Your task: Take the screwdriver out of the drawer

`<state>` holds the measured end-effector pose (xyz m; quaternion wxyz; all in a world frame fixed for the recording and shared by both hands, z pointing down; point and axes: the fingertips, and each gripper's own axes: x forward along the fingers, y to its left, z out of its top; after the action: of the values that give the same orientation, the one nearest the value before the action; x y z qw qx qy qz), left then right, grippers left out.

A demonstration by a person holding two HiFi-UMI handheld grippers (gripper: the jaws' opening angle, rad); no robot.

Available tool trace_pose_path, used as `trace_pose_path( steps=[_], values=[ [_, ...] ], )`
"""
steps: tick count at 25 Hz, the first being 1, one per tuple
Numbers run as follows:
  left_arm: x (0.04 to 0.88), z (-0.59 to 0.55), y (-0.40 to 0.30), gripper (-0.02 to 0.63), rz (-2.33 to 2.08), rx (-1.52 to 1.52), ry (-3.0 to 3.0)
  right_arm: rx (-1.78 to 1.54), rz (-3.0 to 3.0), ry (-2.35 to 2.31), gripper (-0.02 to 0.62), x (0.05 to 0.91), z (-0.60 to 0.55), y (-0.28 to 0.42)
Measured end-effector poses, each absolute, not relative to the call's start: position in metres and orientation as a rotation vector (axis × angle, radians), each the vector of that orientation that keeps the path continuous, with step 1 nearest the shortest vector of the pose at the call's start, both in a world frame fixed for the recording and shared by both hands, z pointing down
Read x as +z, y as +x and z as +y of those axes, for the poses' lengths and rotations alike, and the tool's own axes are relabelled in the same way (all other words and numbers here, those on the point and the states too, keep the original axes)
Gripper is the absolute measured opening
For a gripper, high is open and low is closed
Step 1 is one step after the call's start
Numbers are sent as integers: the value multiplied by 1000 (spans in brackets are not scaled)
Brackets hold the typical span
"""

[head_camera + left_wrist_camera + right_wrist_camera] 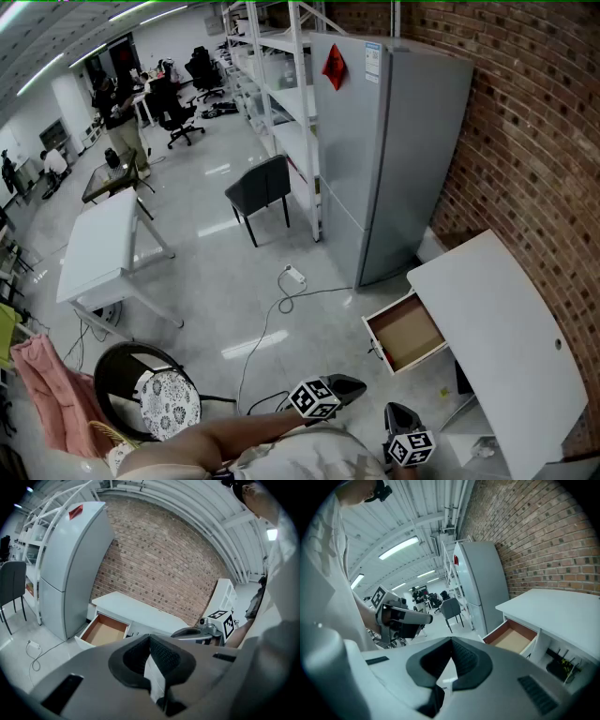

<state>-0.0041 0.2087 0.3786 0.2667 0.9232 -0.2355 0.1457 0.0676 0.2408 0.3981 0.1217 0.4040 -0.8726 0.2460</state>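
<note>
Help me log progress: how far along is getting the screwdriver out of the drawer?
Done: the drawer stands open. In hand: nothing. The left gripper and right gripper are both shut and empty, held short of the desk. Left: nearly everything. No screwdriver shows on the drawer's visible bottom, so it has to be found, gripped and lifted out.

The drawer (512,638) hides part of its floor behind its front; people (117,108) across the room are too small to make out.
</note>
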Motion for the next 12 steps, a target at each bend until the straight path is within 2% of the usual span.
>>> trace_pose_path(
  steps=[12],
  values=[
    [382, 248, -52, 21, -750, 391, 2461, 706, -2570, 1164, 23, 401, 266, 49]
  ],
)
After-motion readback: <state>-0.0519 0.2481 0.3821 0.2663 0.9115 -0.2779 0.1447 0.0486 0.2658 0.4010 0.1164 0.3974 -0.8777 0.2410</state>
